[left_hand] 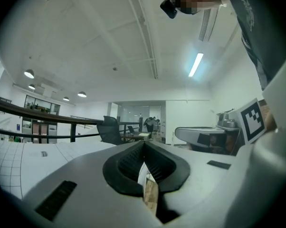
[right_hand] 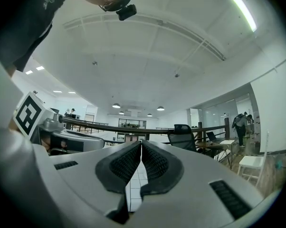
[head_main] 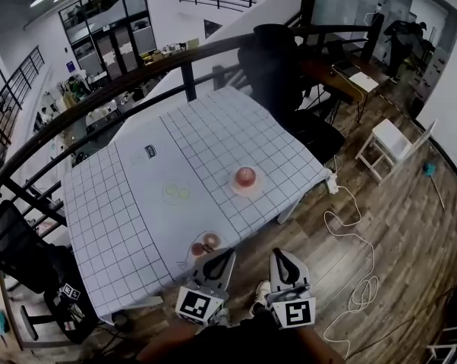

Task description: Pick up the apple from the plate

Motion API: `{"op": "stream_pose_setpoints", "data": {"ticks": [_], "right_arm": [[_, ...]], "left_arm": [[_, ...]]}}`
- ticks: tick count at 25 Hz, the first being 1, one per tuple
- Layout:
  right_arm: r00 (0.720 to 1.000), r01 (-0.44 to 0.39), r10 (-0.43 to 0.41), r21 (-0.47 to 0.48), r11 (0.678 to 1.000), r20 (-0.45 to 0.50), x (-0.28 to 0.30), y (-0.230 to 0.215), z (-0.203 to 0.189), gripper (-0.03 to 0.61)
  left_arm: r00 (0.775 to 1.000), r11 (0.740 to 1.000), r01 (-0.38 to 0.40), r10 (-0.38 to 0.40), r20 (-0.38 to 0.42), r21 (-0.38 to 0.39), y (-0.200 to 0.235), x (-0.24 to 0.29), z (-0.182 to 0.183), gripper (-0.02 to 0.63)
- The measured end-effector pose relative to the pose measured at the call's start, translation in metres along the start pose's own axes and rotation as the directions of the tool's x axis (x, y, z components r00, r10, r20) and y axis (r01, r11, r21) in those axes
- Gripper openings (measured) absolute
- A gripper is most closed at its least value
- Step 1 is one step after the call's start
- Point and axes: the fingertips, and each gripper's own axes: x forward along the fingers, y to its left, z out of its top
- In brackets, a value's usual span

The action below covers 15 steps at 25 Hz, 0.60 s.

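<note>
A reddish apple (head_main: pixel 245 176) sits on a small pink plate (head_main: pixel 246 190) on the right half of the white grid-cloth table (head_main: pixel 137 226). My left gripper (head_main: pixel 229 253) and right gripper (head_main: pixel 278 253) hang side by side in front of the table's near edge, well short of the apple. Both point level toward the table. In the left gripper view the jaws of the left gripper (left_hand: pixel 144 145) are pressed together with nothing in them. The right gripper (right_hand: pixel 141 144) is likewise shut and empty in its own view. Neither gripper view shows the apple.
A second small plate (head_main: pixel 206 246) with brownish items lies at the near table edge, just ahead of the left gripper. Pale green slices (head_main: pixel 177 193) lie mid-table. A black office chair (head_main: pixel 274 67) stands behind the table, a white chair (head_main: pixel 390 147) and a loose cable (head_main: pixel 355 237) to the right.
</note>
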Motion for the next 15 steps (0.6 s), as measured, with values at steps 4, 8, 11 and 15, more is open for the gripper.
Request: {"op": "stream_pose_setpoints", "data": {"ticks": [4,8,11,15], "right_arm": [[1.0,-0.02,0.019,0.011,1.0,0.019,0.017,-0.033,0.008,0.025],[0.999,-0.044,0.043,0.023,0.999,0.03,0.037,-0.068,0.0,0.025],[0.997,-0.064,0.062,0.035,0.997,0.04,0.052,-0.094,-0.005,0.025],[0.995,-0.088,0.086,0.048,0.995,0.051,0.065,-0.122,-0.005,0.025]], "left_arm": [[1.0,1.0,-0.027,0.027,-0.01,0.008,0.001,0.036,0.007,0.018],[0.998,0.998,-0.062,0.062,-0.028,0.018,0.008,0.076,0.0,0.018],[0.996,0.997,-0.083,0.083,-0.028,0.002,0.01,0.105,0.0,0.018],[0.994,0.994,-0.106,0.106,-0.018,0.003,0.006,0.135,0.012,0.017]]}}
